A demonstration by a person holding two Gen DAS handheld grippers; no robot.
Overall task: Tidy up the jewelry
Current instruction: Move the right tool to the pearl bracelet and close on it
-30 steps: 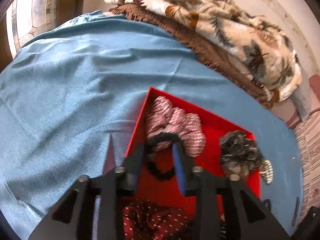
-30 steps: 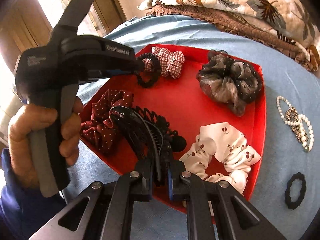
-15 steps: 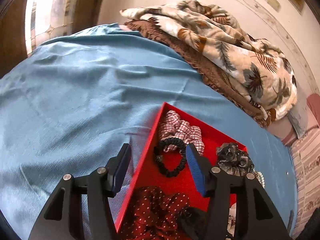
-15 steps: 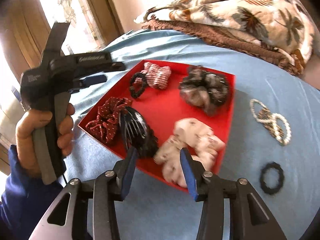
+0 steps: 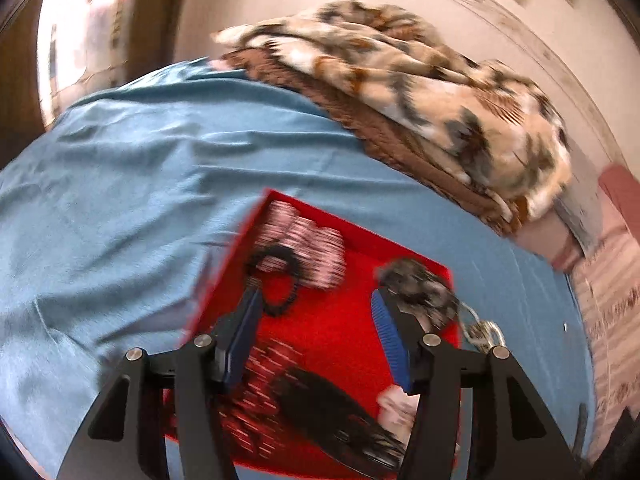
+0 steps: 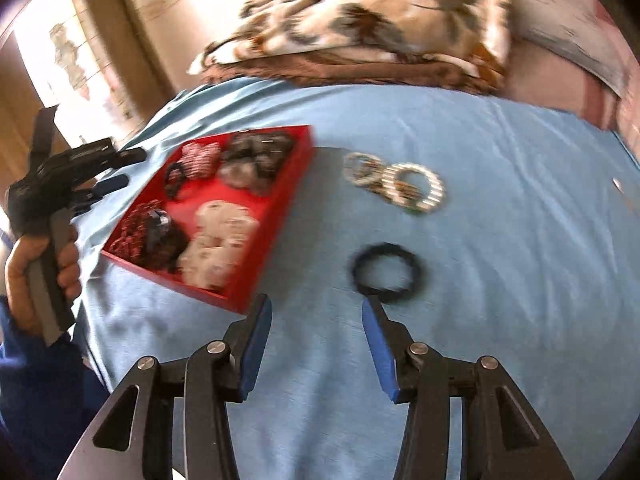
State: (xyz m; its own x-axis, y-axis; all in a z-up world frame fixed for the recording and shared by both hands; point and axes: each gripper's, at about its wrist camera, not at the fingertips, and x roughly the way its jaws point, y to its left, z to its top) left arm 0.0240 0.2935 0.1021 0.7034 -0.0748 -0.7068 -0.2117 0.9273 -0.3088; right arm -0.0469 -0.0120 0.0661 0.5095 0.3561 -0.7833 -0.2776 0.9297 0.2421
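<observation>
Both grippers, left [image 5: 316, 320] and right [image 6: 316, 320], gape empty; the black band [image 6: 386, 272] lies flat, seemingly round, right of the tray [image 6: 280, 200].

Motion blur smears the scrunchies in the red tray [image 5: 404, 254]; its near edge runs behind the left gripper [image 5: 316, 316], and the pearl bracelets [image 6: 394, 181] lose their beads.

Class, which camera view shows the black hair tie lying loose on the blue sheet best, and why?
The right wrist view: the black hair tie lies whole on the blue sheet, just past the open right gripper. The left wrist view does not show it clearly.
</observation>
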